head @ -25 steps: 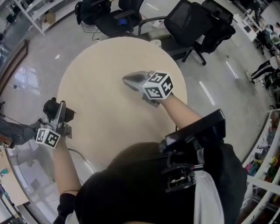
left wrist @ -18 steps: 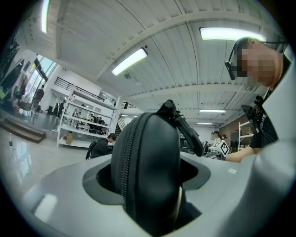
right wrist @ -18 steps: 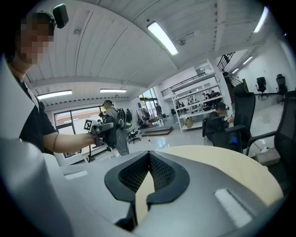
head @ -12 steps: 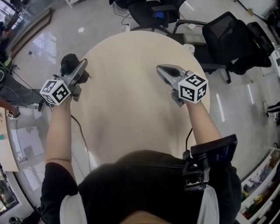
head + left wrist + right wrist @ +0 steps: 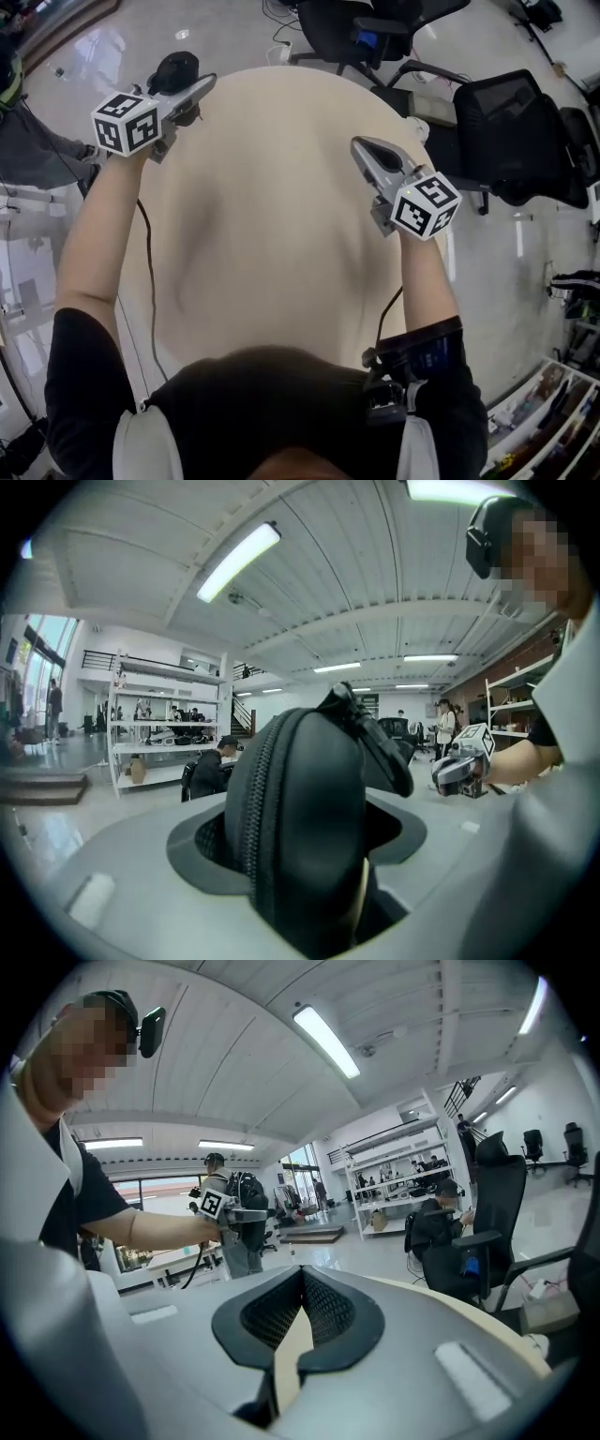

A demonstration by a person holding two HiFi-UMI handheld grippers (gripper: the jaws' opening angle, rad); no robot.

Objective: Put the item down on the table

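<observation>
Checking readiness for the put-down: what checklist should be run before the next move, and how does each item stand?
1. Black zippered case gripped by the left gripper: ok, the jaws are closed on it.
2. Case above the table: not ok, it seems to hang at the far left rim.
3. Landing area free: ok, nothing lies on the tabletop.
4. Right gripper out of the way: ok, shut, empty, over the right side.
5. Case's height above the top: cannot tell.
</observation>
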